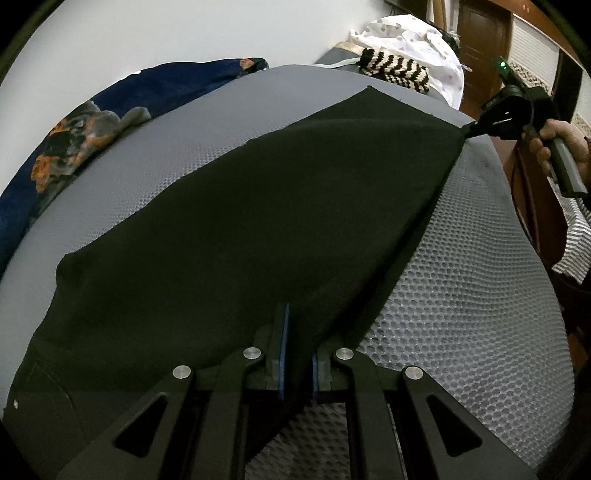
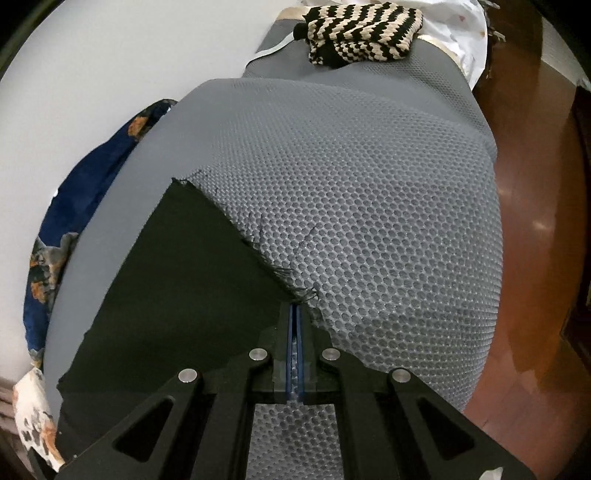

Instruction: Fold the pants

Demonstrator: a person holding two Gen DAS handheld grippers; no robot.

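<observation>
Grey honeycomb-mesh mattress (image 1: 461, 295) fills both wrist views, a blue patterned blanket (image 1: 74, 122) bunched along its 9 o'clock edge against a white wall. Black pants (image 1: 240, 221) lie stretched across the mattress, running from 7 o'clock toward 1 o'clock in the left view. Left gripper (image 1: 297, 354) clamps the near edge of the fabric between its blue pads. Right gripper (image 2: 295, 314), held at 2 o'clock in the left view, pinches the frayed hem corner. A striped knit (image 2: 362, 29) rests at 12 o'clock.
</observation>
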